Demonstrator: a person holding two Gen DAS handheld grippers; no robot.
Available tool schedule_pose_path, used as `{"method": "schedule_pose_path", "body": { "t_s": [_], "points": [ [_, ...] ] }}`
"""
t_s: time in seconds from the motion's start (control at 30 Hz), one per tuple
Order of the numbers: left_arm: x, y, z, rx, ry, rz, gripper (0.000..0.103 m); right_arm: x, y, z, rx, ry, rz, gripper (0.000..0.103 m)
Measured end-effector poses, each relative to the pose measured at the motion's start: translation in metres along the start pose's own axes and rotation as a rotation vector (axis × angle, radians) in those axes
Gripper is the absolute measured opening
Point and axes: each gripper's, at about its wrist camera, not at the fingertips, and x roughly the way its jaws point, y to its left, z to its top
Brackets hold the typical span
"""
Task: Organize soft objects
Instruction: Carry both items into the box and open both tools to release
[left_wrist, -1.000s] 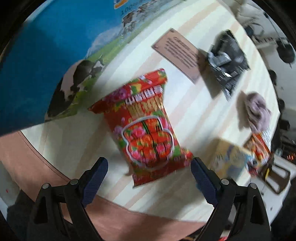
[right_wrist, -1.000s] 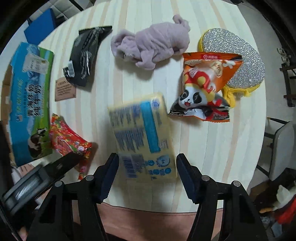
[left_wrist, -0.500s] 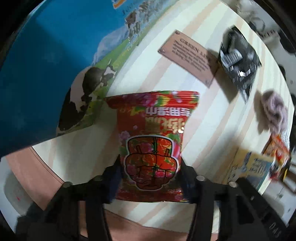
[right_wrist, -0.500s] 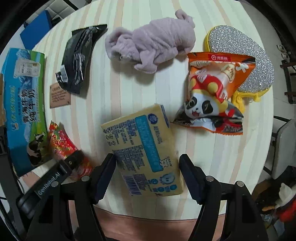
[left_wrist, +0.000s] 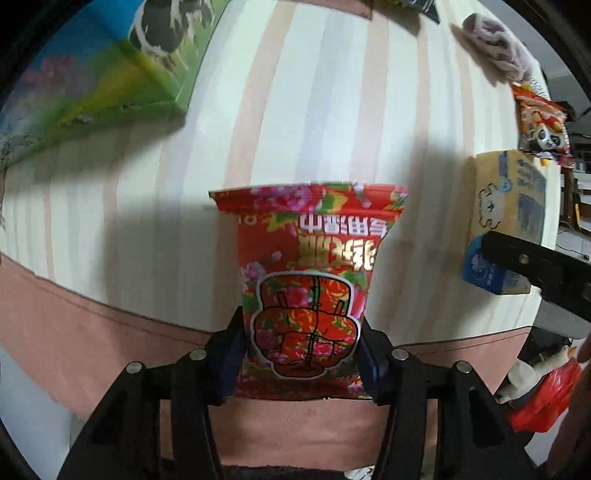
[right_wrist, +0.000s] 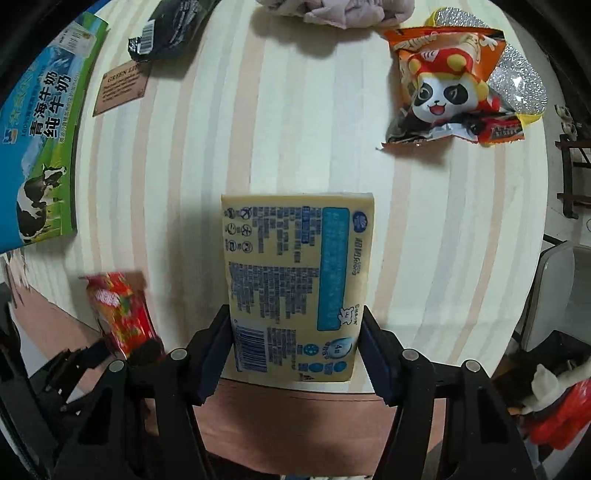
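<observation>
Both tongs have closed, left (left_wrist: 301, 354) pinching the red snack bag (left_wrist: 310, 280), right (right_wrist: 295, 350) pinching the yellow tissue pack (right_wrist: 295, 273).

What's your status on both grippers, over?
Left gripper shut on red snack bag, jaws just closed. Right gripper clamping yellow tissue pack, jaws just narrowed. Panda bag and milk carton well clear.

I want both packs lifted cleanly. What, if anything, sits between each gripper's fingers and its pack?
Nothing visible. The left gripper pads press the red floral snack bag directly; the right gripper pads flank the yellow tissue pack, apparently touching both sides.
</observation>
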Motion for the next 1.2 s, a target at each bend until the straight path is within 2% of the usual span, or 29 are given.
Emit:
{"method": "schedule_pose_path", "body": {
  "t_s": [0.13,0.2,0.23,0.27,0.3,0.43,0.5,0.6,0.73,0.87,0.97,1.07,1.13,1.2],
  "points": [
    [0.000,-0.006,0.014,0.005,-0.047,0.037,0.062,0.007,0.004,0.004,0.043,-0.016,-0.010,0.067],
    [0.001,-0.014,0.017,0.030,-0.074,0.082,0.062,0.016,0.007,0.005,0.058,-0.019,-0.018,0.067],
    [0.003,-0.019,0.015,0.056,-0.087,0.106,0.057,0.018,0.006,0.004,0.067,-0.017,-0.020,0.067],
    [0.002,-0.022,0.011,0.076,-0.099,0.131,0.045,0.020,0.005,0.001,0.080,-0.017,-0.022,0.067],
    [0.003,-0.028,0.011,0.090,-0.106,0.134,0.044,0.021,0.005,-0.004,0.084,-0.026,-0.026,0.066],
    [-0.018,-0.024,-0.011,0.142,-0.123,0.070,0.042,0.025,0.028,-0.011,0.094,-0.043,-0.018,0.066],
    [-0.039,-0.022,-0.022,0.161,-0.146,0.026,0.042,0.009,0.029,-0.021,0.103,-0.069,0.006,0.066],
    [-0.096,-0.007,-0.031,0.192,-0.237,-0.043,0.042,-0.030,0.020,-0.034,0.116,-0.120,0.068,0.066],
    [-0.173,0.035,-0.026,0.176,-0.356,-0.088,0.042,-0.087,0.043,-0.048,0.092,-0.211,0.133,0.066],
    [-0.236,0.089,0.019,0.121,-0.449,-0.068,0.042,-0.141,0.099,-0.046,0.049,-0.295,0.218,0.066],
    [-0.265,0.127,0.061,0.069,-0.474,-0.015,0.042,-0.174,0.154,-0.030,0.001,-0.341,0.253,0.066],
    [-0.271,0.186,0.100,0.006,-0.476,0.092,0.042,-0.181,0.200,-0.008,-0.027,-0.355,0.251,0.066],
    [-0.255,0.209,0.137,-0.030,-0.458,0.168,0.042,-0.181,0.247,0.030,-0.045,-0.367,0.212,0.066],
    [-0.240,0.233,0.164,-0.048,-0.429,0.233,0.042,-0.179,0.280,0.053,-0.058,-0.371,0.159,0.066]
  ]
}}
